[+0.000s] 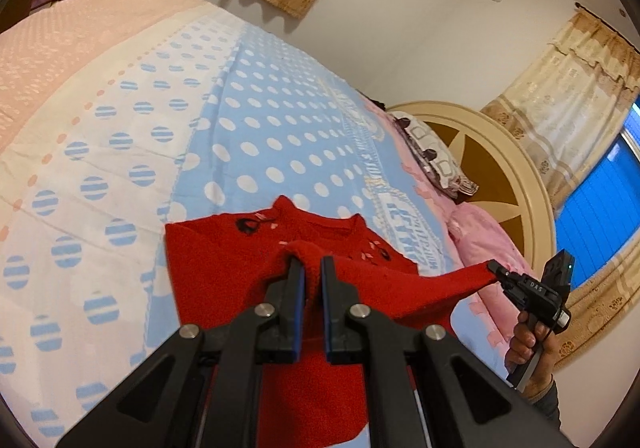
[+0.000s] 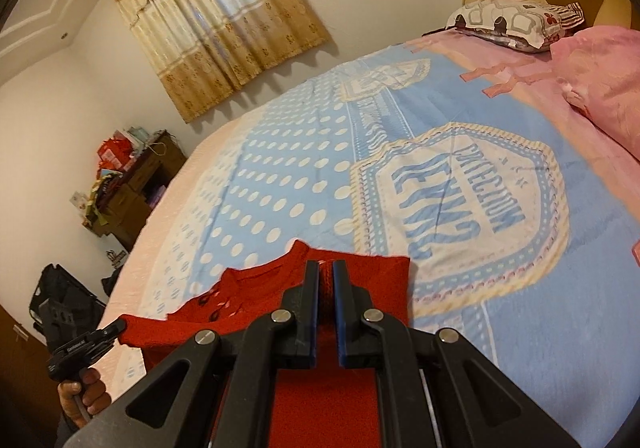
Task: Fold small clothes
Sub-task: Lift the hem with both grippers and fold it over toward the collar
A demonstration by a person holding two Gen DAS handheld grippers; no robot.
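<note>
Our left fingers (image 1: 295, 280) are clenched on a bunched fold of the red sweater (image 1: 224, 268), and our right gripper (image 2: 326, 280) pinches another part of its edge, so the knit stretches taut between the two. The rest of the sweater lies on the polka-dot bedspread (image 2: 440, 107) near the bed's close edge. Beyond the garment we have a broad stretch of bedspread reaching to the patterned pillow (image 2: 508, 23) and pink pillow (image 2: 600, 79).
</note>
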